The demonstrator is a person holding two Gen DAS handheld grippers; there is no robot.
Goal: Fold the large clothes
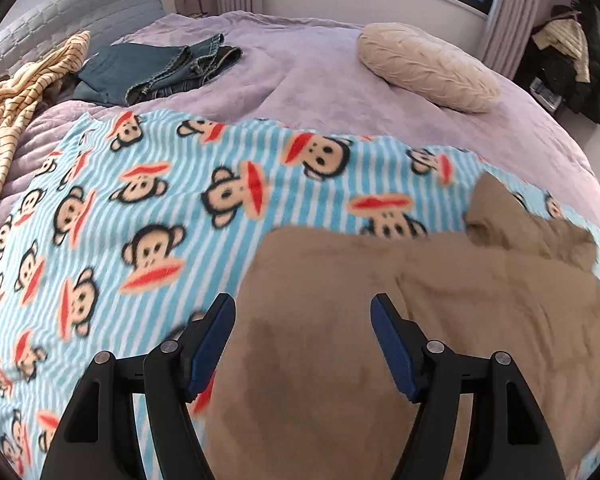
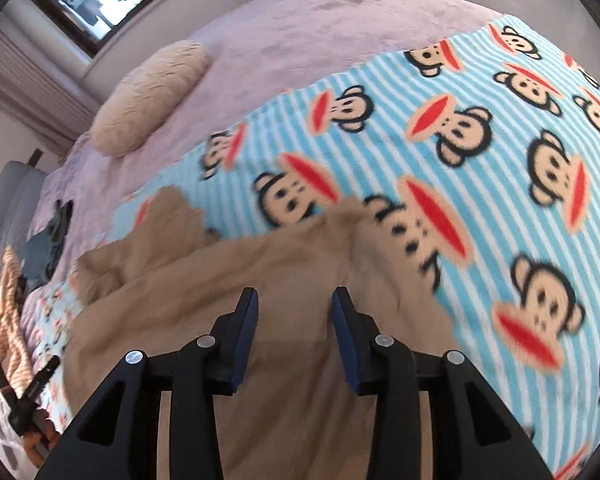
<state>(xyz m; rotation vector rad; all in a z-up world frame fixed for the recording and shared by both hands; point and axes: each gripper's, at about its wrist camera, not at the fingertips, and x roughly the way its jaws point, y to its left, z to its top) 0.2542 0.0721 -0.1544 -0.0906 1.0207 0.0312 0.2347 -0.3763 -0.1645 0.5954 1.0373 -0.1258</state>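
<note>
A tan garment (image 1: 420, 320) lies bunched on a blue-and-white striped monkey-print blanket (image 1: 160, 208) spread on the bed. My left gripper (image 1: 303, 312) is open and empty, hovering just above the garment's left part, its left finger over the garment's edge. In the right wrist view the tan garment (image 2: 228, 280) fills the lower middle, on the same blanket (image 2: 480, 160). My right gripper (image 2: 295, 300) is open and empty, just above the garment. The left gripper shows at the left edge of the right wrist view (image 2: 28, 392); its jaws are hidden there.
The bed has a lilac cover (image 1: 300, 64). A beige pillow (image 1: 428, 66) lies at the far right, folded jeans (image 1: 156, 68) and a yellow striped garment (image 1: 16, 112) at the far left. Clothes hang by the window (image 1: 568, 56).
</note>
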